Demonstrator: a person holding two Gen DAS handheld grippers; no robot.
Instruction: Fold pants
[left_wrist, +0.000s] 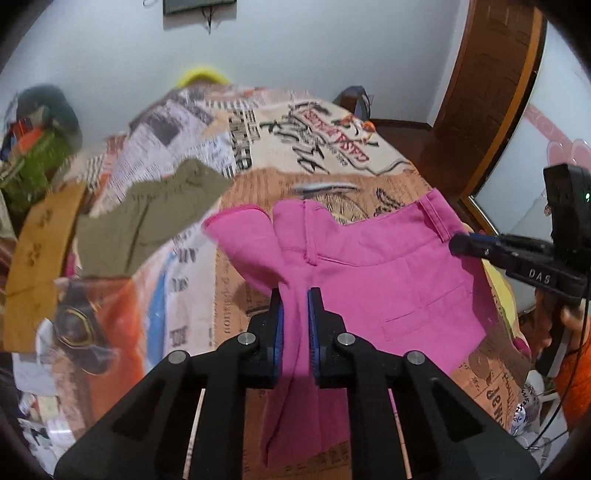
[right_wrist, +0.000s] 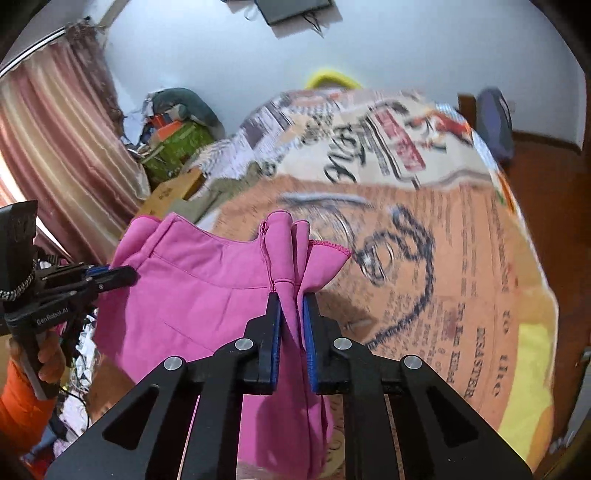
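Note:
The pink pants (left_wrist: 376, 266) hang lifted above the bed, stretched between my two grippers. My left gripper (left_wrist: 295, 295) is shut on a bunched fold of the pink fabric, which drapes down between the blue pads. My right gripper (right_wrist: 292, 299) is shut on another bunched fold of the pants (right_wrist: 192, 284). The right gripper also shows at the right of the left wrist view (left_wrist: 458, 245), at the waistband edge. The left gripper shows at the left of the right wrist view (right_wrist: 129, 275), at the far edge of the pants.
The bed carries a newspaper-print cover (left_wrist: 332, 155) in orange and cream. An olive garment (left_wrist: 155, 218) and a mustard garment (left_wrist: 40, 258) lie at its left. A clutter pile (right_wrist: 173, 133) and a striped curtain (right_wrist: 55, 140) stand at left. A wooden headboard (left_wrist: 487, 103) is at right.

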